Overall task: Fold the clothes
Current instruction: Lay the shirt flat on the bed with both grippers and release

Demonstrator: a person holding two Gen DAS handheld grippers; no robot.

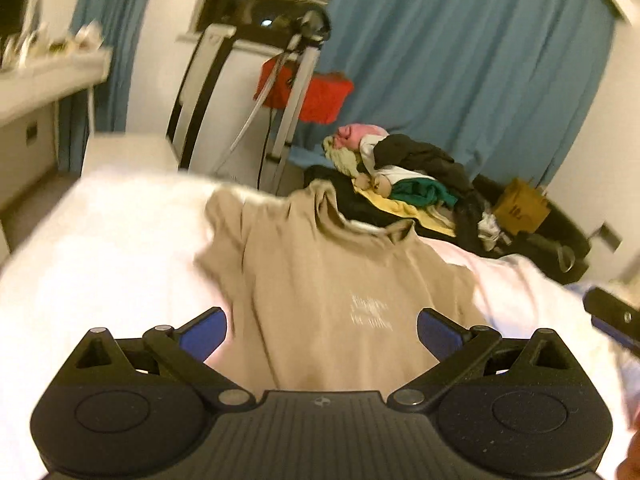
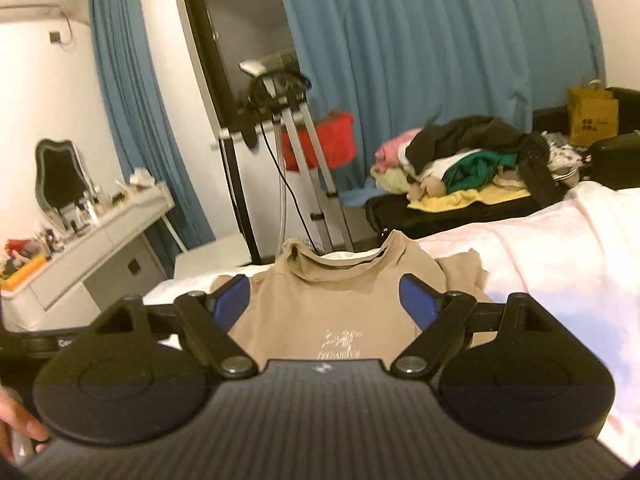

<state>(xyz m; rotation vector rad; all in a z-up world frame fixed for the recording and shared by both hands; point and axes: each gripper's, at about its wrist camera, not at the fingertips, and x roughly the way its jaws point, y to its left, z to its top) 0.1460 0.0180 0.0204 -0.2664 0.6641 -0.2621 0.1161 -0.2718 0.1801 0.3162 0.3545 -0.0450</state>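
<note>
**Left wrist view and right wrist view: a tan shirt lies flat on the white bed, both grippers open above it**

Left wrist view shows the left gripper [image 1: 322, 334] at the bottom of the frame. Its two blue pads [image 1: 204, 334] stand far apart and nothing is between them. It holds nothing. Past the pads, in the middle of the frame, lies the tan shirt [image 1: 320, 280]. It is spread out on the white bed cover [image 1: 100, 240] with its neck hole pointing to the top of the frame. Small white letters sit on its chest. At the right edge of this frame, part of the right gripper [image 1: 612, 318] pokes in, black with a bit of blue.

Right wrist view shows the right gripper [image 2: 324, 302] low in the frame, and its blue pads are wide apart too, with nothing gripped. The tan shirt [image 2: 320, 312] lies just past them, in the lower middle. A fingertip [image 2: 30, 428] shows at the lower left corner.

Behind the bed, in the upper right part of both frames, a pile of clothes [image 2: 468, 164] sits on something black. It has pink, green, yellow and black things in it. A brown paper bag [image 2: 592, 114] stands near the pile. Blue curtains [image 2: 440, 60] hang across the back. A red cloth [image 2: 332, 144] hangs by a silver stand [image 2: 308, 156] in the middle. A white desk [image 2: 100, 228] with small things on it is at the left. Both pictures are a bit blurry.
</note>
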